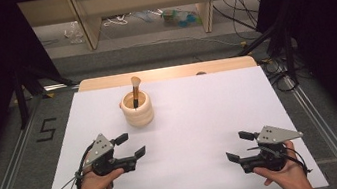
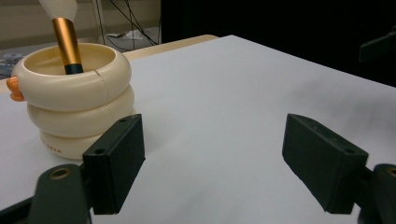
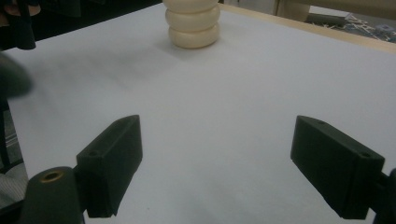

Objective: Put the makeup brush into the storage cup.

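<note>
Brush [image 1: 136, 92] upright in ringed cup [image 1: 137, 110]. Left tool [image 1: 130, 145] near cup, jaws wide, empty. Right tool [image 1: 240, 145] well apart from cup, jaws wide, empty.

Bare table [image 1: 200, 120]; sole obstacle: ringed holder [image 1: 137, 109]

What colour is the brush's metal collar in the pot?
Gold-orange on the brush, standing in the cream pot; clearest in the left gripper view.

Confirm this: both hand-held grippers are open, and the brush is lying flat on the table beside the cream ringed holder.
Not quite. The brush stands inside the cream ringed holder, as the high view shows. The left hand-held gripper and the right hand-held gripper are indeed both open.
</note>
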A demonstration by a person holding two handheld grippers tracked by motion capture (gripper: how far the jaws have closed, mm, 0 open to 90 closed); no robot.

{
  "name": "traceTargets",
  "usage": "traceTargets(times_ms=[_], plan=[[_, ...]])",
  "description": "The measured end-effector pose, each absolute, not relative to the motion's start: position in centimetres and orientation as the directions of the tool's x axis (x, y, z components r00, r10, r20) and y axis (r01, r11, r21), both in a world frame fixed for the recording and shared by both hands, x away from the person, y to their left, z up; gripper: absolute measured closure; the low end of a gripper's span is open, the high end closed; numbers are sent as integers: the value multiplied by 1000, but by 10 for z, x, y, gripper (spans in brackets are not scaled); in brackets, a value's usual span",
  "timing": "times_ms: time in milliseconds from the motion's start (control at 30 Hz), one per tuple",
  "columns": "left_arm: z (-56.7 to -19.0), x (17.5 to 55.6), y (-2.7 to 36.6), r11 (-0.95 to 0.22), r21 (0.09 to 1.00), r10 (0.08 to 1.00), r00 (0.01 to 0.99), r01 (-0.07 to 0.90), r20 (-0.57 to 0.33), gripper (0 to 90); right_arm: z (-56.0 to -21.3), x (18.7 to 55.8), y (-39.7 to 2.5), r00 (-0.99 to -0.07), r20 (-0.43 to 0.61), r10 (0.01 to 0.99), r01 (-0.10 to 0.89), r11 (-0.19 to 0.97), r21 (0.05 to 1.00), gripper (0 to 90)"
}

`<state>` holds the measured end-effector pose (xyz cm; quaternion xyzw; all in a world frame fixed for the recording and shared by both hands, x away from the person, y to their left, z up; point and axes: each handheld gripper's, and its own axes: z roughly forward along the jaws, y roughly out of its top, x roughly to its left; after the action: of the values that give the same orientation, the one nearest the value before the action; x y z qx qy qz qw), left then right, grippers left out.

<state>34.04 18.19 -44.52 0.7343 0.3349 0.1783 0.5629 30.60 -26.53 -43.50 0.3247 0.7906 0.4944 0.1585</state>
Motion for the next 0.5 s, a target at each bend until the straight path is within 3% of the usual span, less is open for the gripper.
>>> traceTargets(times_ms=[500], plan=[[-448, 325, 188, -147, 952, 689, 718, 270, -98, 199, -434, 305, -265, -727, 49, 685, 329, 285, 900, 181]])
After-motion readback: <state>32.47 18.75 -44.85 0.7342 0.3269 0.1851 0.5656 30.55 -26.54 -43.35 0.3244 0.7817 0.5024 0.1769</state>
